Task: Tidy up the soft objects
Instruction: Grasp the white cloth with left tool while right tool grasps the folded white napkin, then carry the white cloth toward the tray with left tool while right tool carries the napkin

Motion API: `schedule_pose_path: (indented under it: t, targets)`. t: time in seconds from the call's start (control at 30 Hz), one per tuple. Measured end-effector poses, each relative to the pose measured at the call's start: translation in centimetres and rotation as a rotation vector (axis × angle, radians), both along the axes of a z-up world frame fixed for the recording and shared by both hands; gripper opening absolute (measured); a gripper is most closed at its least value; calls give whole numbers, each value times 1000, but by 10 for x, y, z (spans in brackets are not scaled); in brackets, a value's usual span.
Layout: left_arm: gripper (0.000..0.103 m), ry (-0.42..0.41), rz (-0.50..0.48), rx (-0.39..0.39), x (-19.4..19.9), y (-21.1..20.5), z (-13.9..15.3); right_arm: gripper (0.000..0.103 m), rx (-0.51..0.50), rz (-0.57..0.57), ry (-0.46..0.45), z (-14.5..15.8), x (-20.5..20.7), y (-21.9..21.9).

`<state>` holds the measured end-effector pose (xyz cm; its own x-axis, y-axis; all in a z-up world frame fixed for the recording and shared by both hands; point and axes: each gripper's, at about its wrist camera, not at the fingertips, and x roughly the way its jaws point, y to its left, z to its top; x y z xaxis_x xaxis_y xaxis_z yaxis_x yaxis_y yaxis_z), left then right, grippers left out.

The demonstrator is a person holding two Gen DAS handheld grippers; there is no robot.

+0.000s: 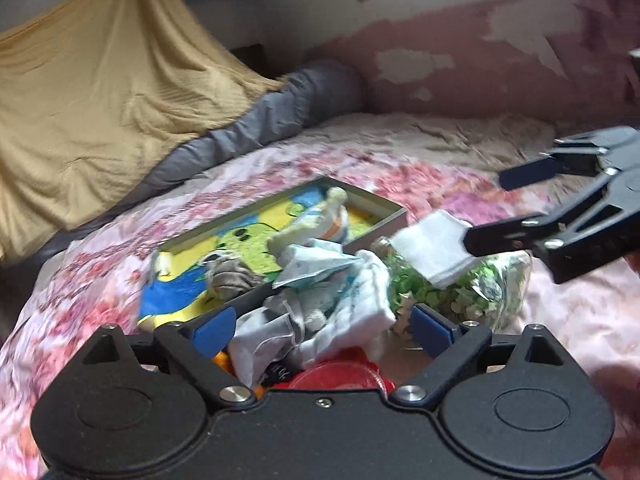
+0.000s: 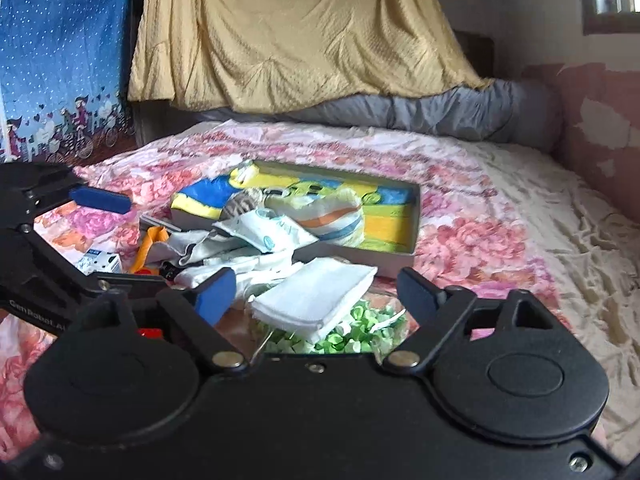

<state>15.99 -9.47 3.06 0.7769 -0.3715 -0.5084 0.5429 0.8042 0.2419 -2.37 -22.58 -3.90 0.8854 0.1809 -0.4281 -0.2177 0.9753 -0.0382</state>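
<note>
A shallow grey box (image 1: 376, 224) (image 2: 416, 216) with a yellow, green and blue cartoon lining lies on the floral bed. Soft cloths and socks (image 1: 312, 220) (image 2: 320, 208) lie in it. A pile of white cloths (image 1: 340, 308) (image 2: 240, 248) spills at its near edge. A folded white cloth (image 1: 436, 248) (image 2: 316, 296) rests on a clear bag of green bits (image 1: 480, 292) (image 2: 352, 336). My left gripper (image 1: 324, 326) is open above the white pile. My right gripper (image 2: 312, 292) (image 1: 484, 208) is open, with the folded cloth between its fingers, loose.
A red lid (image 1: 340, 376) and orange item (image 2: 152, 244) lie under the pile. A small white box (image 2: 98, 262) sits to the left. A grey rolled quilt (image 2: 440, 112) and a yellow draped sheet (image 2: 296, 32) bound the bed's far side; a pink wall (image 1: 500, 56) stands at the right.
</note>
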Motion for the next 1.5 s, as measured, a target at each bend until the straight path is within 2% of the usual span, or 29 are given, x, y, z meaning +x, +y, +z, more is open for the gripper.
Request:
schedule_pose_path:
  t: [0.07,0.2,0.3,0.37,0.4,0.47,0.57,0.63,0.83,1.0,1.07,1.3,1.5]
  targets:
    - [84,16,-29,29,4,-5,-1,76,9,13,25,-3,7,-2]
    - [74,64,-60,63,14,-14,-5,70,21,44,67,-8,20,-4]
    - [60,97,-62,74,21,-18,-7,63,17,58,83,-10,26,-3]
    - [47,126,-59,82,26,-21,-8,60,12,69,85,-12,28,-1]
    - [44,143,-64,77,28,-21,-9,57,10,71,87,-12,29,0]
    - [26,173,-67,71,31,-23,-10,52,8,69,92,-11,28,-1]
    - [16,202,-74,64,33,-27,-11,41,5,66,105,-13,32,-2]
    - [9,204,-74,70,32,-29,-10,38,1,64,119,-14,34,-3]
    - [5,244,-25,37,36,-27,-2,27,-5,78,130,-15,33,-4]
    - [4,241,11,39,34,-29,5,9,-10,104,138,-15,32,-1]
    - [4,232,21,40,31,-29,9,5,-13,117,139,-15,31,0]
    - [4,191,48,53,19,-31,29,4,7,128,116,-9,27,-7]
    - [4,156,86,28,12,-31,52,4,55,117,56,5,21,-21]
